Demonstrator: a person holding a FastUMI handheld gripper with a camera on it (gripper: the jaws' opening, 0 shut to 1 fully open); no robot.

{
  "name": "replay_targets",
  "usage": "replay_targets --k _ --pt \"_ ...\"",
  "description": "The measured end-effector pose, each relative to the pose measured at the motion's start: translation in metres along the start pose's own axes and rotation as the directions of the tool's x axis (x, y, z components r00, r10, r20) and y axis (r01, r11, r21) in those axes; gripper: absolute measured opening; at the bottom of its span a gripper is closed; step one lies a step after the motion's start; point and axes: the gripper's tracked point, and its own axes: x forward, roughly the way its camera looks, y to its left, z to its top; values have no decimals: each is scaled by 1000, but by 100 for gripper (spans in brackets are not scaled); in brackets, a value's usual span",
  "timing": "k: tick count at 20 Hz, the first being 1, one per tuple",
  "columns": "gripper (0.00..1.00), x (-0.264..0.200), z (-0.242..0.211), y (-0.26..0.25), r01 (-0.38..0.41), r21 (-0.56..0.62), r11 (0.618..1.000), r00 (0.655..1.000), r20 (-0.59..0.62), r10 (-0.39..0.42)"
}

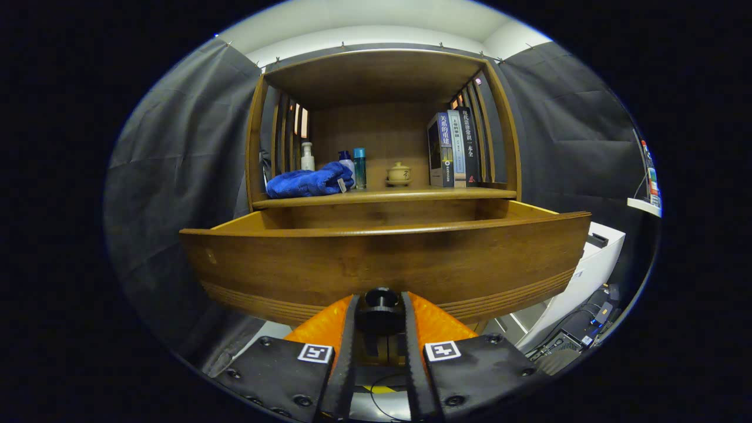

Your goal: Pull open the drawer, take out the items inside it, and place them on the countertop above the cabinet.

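Two fingers (pixel 351 329) of the gripper (pixel 380 305) are clenched on the dark knob (pixel 380 298) at the bottom middle of the drawer (pixel 388 264) front, one on each side of it, so the jaws are grasping the knob. The drawer already stands well out from the cabinet (pixel 382 202): its side walls run back to the cabinet body, and a gap shows between the front panel and the shelf edge. The step in hand looks like the pull itself, near or at its end.

Inside the drawer nothing can be told; the front panel rises above the camera and hides the floor of it, so the items to take out are hidden.

The drawer's long axis runs side to side across the fingers, its front facing the gripper and its travel straight toward it. The countertop (pixel 411 195) lies just above and behind the drawer, already carrying a blue cloth (pixel 308 181), bottles (pixel 359 167), a small pot (pixel 399 173) and books (pixel 455 148); bare wood lies between pot and books.

Next, I judge, the jaws must let go of the knob, rise over the front panel and look down into the drawer before any pick is chosen.
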Motion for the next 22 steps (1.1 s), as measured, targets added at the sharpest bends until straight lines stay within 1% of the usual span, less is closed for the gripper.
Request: replay_targets --k 1,2,3,4,5,6,7,8,9,10,12,13,14,17,20,22 --pt "43 -6 8 3 -7 -8 1000 1000 22 8" --pt "37 -11 36 6 4 -30 1000 992 127 0" --pt "30 -20 66 -1 57 -99 994 975 220 -34" --pt "23 -25 82 -5 95 -174 980 963 264 -46" --pt "16 -37 85 1 84 -205 975 968 248 -31" --pt "16 -44 75 7 41 -187 982 981 195 -4" --pt "16 -55 70 14 -2 -136 991 987 159 23" --pt "16 -51 70 9 -9 -91 996 989 148 22" --pt "19 -48 77 -3 0 -49 999 990 144 7" --pt "19 -44 84 -12 8 -23 1000 991 131 -5" --pt "29 -35 103 -22 0 6 1000 994 110 -1" --pt "35 -27 114 -23 -17 16 1000 996 91 15" --pt "37 -15 122 -23 -35 29 999 998 57 33" --pt "67 22 137 -18 -76 53 996 994 -75 80" --pt "97 63 152 -9 -98 11 995 977 -188 98" --pt "97 91 152 -1 -106 -21 994 958 -271 97"
